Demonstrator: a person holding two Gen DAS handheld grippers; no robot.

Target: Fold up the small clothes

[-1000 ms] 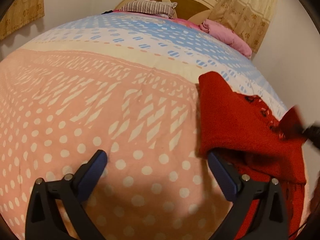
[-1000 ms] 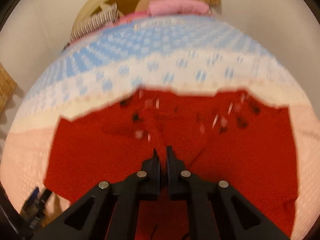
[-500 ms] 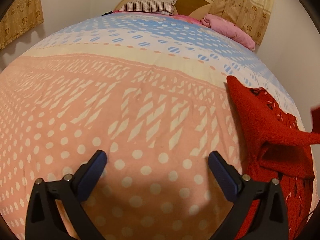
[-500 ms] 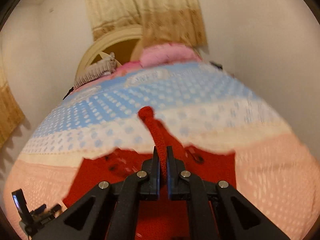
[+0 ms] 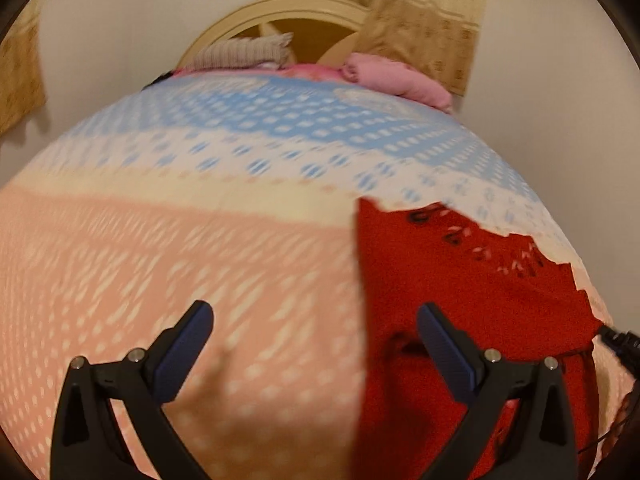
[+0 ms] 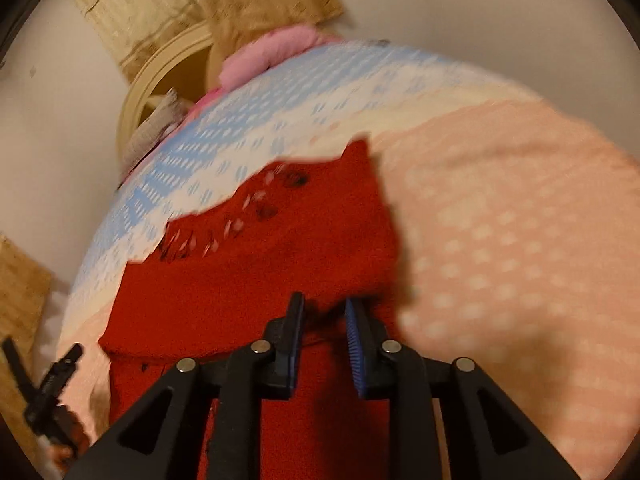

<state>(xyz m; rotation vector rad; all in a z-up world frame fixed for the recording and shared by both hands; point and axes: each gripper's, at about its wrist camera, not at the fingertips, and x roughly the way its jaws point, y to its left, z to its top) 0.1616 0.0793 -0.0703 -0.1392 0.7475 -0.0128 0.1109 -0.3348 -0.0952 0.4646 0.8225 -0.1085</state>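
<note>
A small red knitted garment (image 5: 460,276) with a white-and-black pattern near its far edge lies on the bedspread (image 5: 200,248), its near part folded over. My left gripper (image 5: 316,332) hovers open above the bedspread, and its right finger (image 5: 444,352) hangs over the garment's left edge. My right gripper (image 6: 326,316) is low over the red garment (image 6: 256,272). Its jaws are opening, a narrow gap shows between them, and the pads do not press on the cloth. The right gripper's tip (image 5: 620,344) shows at the left wrist view's right edge.
The bedspread (image 6: 500,220) is pink with white dots near me and blue-and-white farther off. A striped pillow (image 5: 244,52) and a pink pillow (image 5: 396,78) lie by the round headboard (image 5: 304,8). Curtains (image 5: 420,12) hang behind. A wall runs close along the garment's side of the bed.
The right gripper, shut on a fold of the red garment and lifting it, swept across, came down and parted its jaws. The garment now lies flatter. The left gripper rose and its view swung.
</note>
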